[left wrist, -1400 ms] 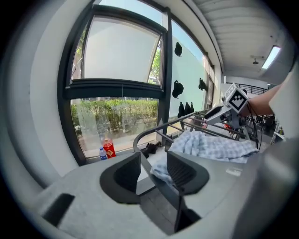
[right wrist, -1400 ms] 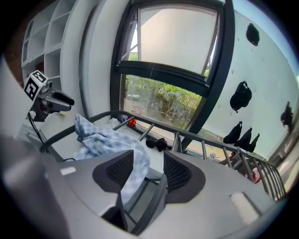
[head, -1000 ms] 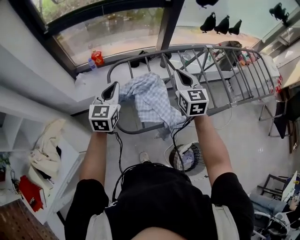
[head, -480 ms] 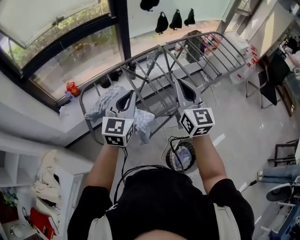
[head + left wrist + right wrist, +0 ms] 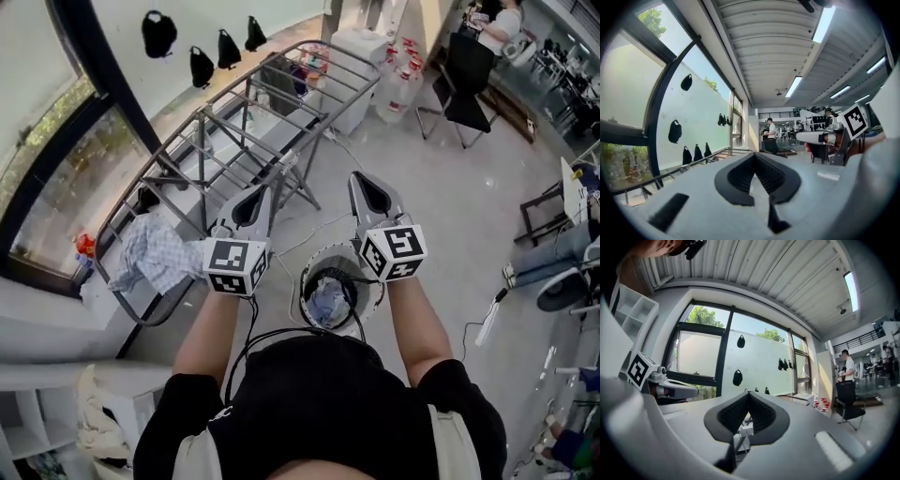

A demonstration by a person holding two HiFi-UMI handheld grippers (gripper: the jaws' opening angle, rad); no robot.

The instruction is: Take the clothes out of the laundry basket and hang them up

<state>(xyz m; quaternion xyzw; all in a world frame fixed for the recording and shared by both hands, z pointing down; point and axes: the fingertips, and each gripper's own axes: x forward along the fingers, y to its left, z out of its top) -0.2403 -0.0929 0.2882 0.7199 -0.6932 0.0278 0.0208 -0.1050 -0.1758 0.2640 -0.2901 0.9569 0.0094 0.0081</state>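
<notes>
Over the round white laundry basket point(image 5: 306, 291) on the pale floor point(image 5: 441, 216), both claws are now held level, side by side. A second ago they were placed at the blue-and-white checked cloth point(image 5: 155, 262) on the grey metal drying rack point(image 5: 281, 94). That cloth is now left draped over the near end of the rack, at the left of the head view and well apart from both claws. The whole view has been swung round from the window towards the room.

The left claw point(image 5: 253, 194) is seen fully closed in its own view, with nothing caught between its ribbed pads. The right claw point(image 5: 367, 180) is likewise shut and empty.

One garment can therefore be counted as hung, though it looks bunched rather than spread flat. Inside the basket a crumpled pale blue garment point(image 5: 328, 302) is still to be seen, so the task is judged unfinished. The next step is likely to be a reach down into the basket, for which the claws would first have to be opened and tipped downward. Plenty of bare rails are left on the rack for further pieces.
</notes>
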